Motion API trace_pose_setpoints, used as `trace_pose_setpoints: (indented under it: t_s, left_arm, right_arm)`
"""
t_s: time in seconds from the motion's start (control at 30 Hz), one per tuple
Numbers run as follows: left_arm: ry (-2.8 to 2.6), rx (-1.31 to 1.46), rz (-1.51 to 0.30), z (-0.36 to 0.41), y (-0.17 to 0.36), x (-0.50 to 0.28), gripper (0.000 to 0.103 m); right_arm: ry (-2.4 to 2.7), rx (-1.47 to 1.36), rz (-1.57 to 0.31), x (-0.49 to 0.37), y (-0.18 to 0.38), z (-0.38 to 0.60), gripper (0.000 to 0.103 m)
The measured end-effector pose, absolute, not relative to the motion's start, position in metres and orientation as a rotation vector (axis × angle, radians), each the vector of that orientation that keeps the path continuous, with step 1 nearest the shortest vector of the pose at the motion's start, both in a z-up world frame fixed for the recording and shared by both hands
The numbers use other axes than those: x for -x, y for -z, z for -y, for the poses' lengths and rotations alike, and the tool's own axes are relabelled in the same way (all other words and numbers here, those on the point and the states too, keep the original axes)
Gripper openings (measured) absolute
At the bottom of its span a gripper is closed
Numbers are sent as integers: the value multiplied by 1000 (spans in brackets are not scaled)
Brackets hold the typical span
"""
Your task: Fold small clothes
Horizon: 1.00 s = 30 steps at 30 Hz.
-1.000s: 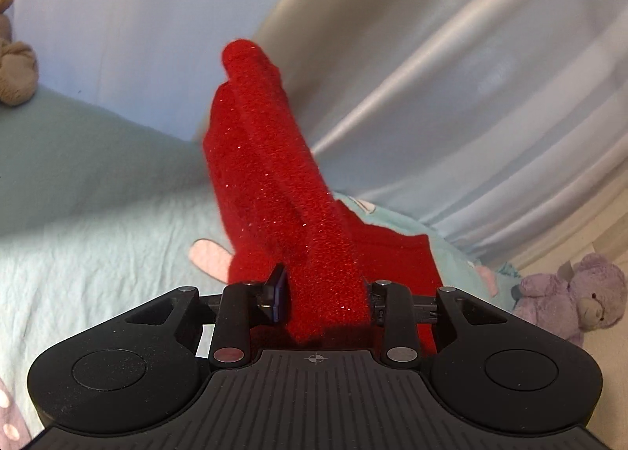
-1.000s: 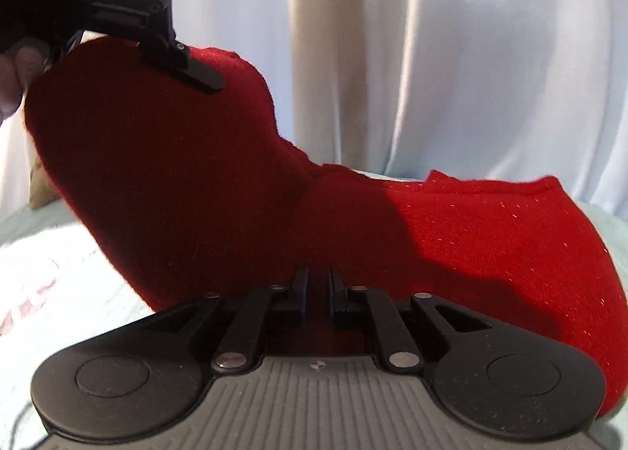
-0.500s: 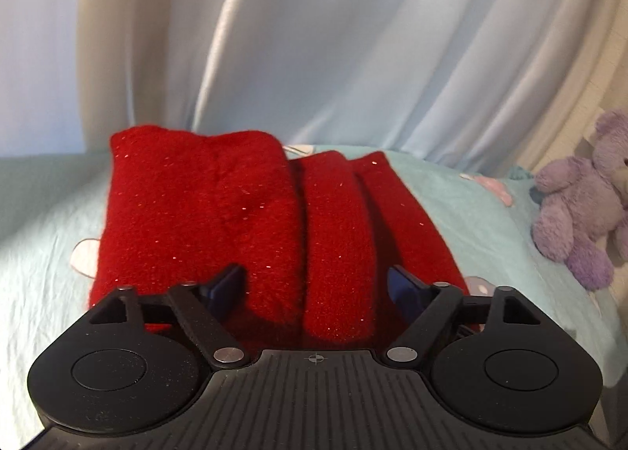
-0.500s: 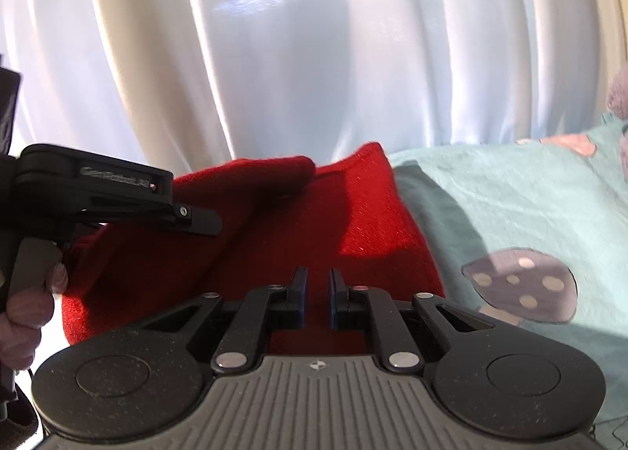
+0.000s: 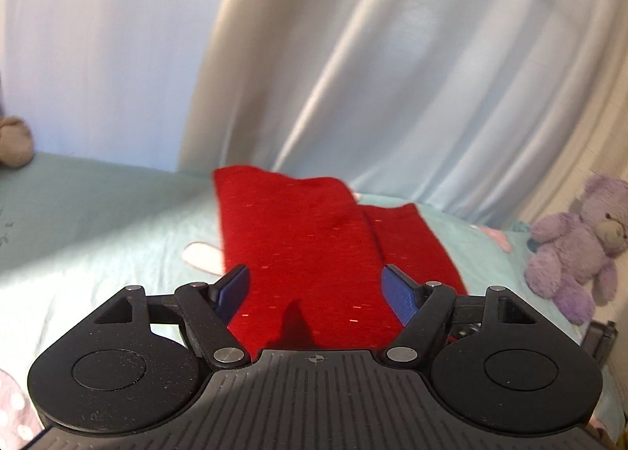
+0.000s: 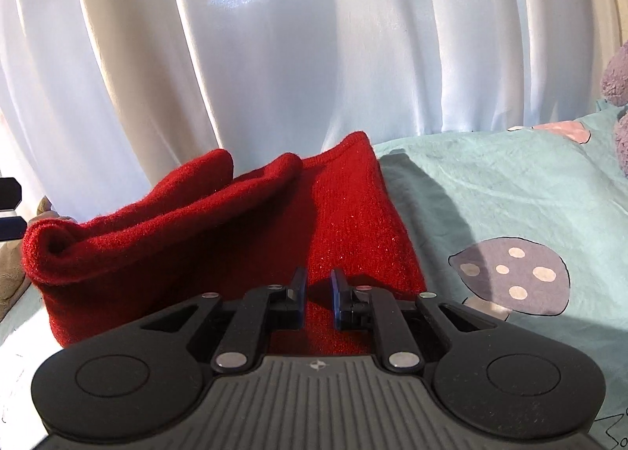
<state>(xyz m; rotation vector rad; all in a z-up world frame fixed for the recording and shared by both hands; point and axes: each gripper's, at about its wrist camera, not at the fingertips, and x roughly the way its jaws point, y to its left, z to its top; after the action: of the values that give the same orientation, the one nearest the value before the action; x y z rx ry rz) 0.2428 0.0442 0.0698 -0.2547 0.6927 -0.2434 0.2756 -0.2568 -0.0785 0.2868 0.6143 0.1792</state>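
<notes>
One red knitted garment [image 5: 314, 249] is lying folded on the pale green bedsheet [image 5: 98, 222], and two grippers are working over it. The left gripper [image 5: 316, 291] is hanging just above the near edge, its two blue-padded fingers [image 5: 398, 295] standing wide apart and narrowing slightly at this moment; the red cloth is showing between them, running off towards twelve o'clock, but the pads are not pressing on it. In this blurred view the garment is looking like two layers, a broad flap over a narrower strip at one o'clock.

The right gripper [image 6: 318, 293] is sitting low over the same garment [image 6: 345, 222], its two fingers nearly together with a narrow gap, edging apart; whether any fabric is pinched there is hard to say, though red knit is filling the gap. From here a rolled fold is bulging at ten o'clock.

Counting the rest: one purple teddy bear [image 5: 577, 246] at three o'clock in the left view, one beige soft toy [image 5: 13, 141] at nine, one mushroom print [image 6: 514, 281] on the sheet at three o'clock of the right gripper, and white curtains [image 6: 314, 37] hanging behind.
</notes>
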Motion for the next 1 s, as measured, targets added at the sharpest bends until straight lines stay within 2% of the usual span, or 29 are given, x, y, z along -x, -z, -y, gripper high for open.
trace_pose_setpoints:
  t_s: [0.1,0.23,0.37,0.47,0.63,0.83,0.9,1.0]
  left_arm:
    - [190,270,-720,-54,-50,-263,74]
    - [235,296,-847,-36,-16,-290,69]
    - [219,114,-774,6,-22,-283,71]
    - [244,21,-742,35,-22,-279,78]
    - [223,-58,-695,57,-12,-272,88]
    - [190,-79,-629,53,-14,-257,89]
    - [194,-64,-613,43,-23,-253,89]
    - [191,-55,-571,30,-38,-243,90]
  right_arm:
    - [-175,-273,-627,-279,81,253,12]
    - [-172,-239,-643,-287,84,248,13]
    - [-171,-198,-651,-289,84,243,15]
    - [-177,-179,-656,-290,86,240,20]
    - [-175,-147,-663,-292,87,233,21]
    - [-190,-92,-681,-295,88,226,26]
    - [-209,-93,-683,-294,83,228,34]
    - [-224,-112,-661,-294,70,234,37]
